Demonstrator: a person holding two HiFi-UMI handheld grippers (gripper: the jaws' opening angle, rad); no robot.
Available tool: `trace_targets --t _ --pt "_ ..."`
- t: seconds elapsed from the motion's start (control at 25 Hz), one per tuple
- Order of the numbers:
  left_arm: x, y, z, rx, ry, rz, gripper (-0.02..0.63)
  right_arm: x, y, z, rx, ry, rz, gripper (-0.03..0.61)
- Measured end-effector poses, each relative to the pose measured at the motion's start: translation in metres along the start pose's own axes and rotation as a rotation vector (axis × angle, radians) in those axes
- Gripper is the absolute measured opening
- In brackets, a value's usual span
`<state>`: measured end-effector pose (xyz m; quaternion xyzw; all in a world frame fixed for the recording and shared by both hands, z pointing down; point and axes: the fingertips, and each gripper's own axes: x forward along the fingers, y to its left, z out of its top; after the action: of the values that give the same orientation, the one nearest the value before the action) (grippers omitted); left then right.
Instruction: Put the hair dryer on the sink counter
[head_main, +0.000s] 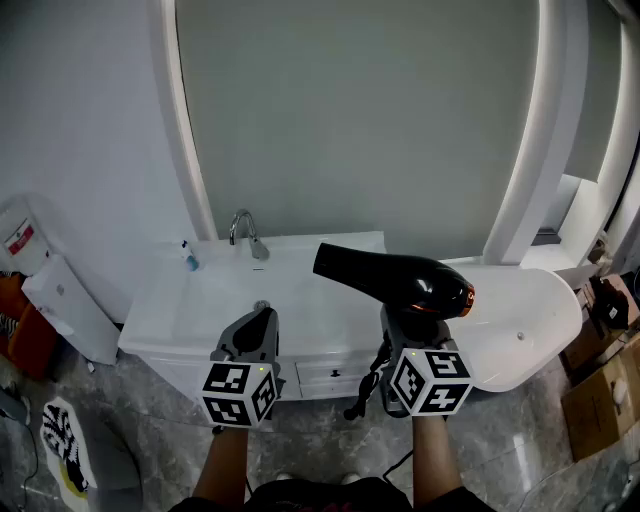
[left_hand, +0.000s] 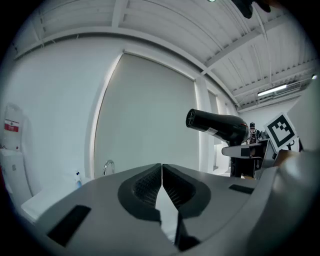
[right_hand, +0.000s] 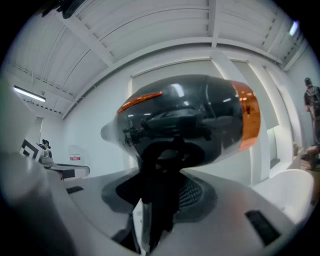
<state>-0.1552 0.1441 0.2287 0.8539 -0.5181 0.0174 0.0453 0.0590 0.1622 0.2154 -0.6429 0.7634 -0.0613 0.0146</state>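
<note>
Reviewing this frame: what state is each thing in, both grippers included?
hair dryer: held up in the air by its handle, nozzle pointing left, not set down.
right gripper: shut on the hair dryer's handle.
left gripper: shut, nothing between its jaws.
sink counter: the hair dryer is not yet on it.
small bottle: upright on the counter, left of the faucet.

A bathroom corner
White counter with a faucet at twelve o'clock, arched mirror above, grey marble floor at six.
</note>
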Motion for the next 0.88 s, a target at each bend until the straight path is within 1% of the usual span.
trace_targets --t 0.48,0.88 --pt "0.000 -0.004 0.000 -0.001 -0.004 -0.012 0.011 -0.004 -0.005 0.002 0.010 -0.015 -0.013 0.179" --pt "0.002 -0.010 -0.003 -0.004 0.007 0.002 0.011 -0.006 -0.014 0.004 0.023 -0.021 0.000 0.179"
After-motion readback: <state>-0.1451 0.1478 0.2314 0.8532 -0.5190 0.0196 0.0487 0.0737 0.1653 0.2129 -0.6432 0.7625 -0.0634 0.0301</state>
